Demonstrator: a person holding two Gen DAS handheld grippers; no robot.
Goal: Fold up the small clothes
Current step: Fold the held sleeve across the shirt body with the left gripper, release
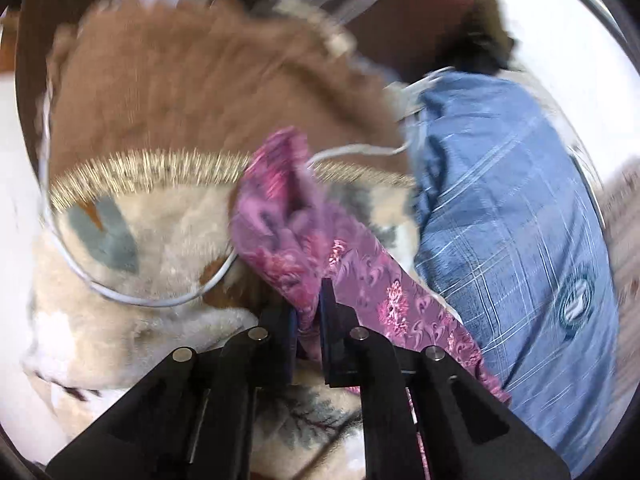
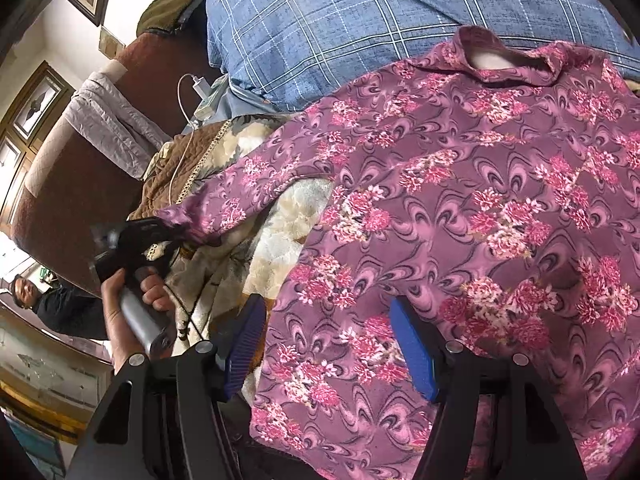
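Observation:
A purple shirt with pink flowers lies spread on the bed, collar toward the far side. Its left sleeve stretches out to my left gripper, which a hand holds. In the left wrist view the left gripper is shut on the sleeve end, and the fabric bunches up between the pads. My right gripper stands open over the shirt's lower left edge. One blue pad is above the cloth and the other is just beside it.
A blue checked pillow lies behind the shirt. A cream fluffy blanket and a brown quilted cover lie under and left of it. A white cable loops across them. A brown headboard stands at the left, with another person beyond it.

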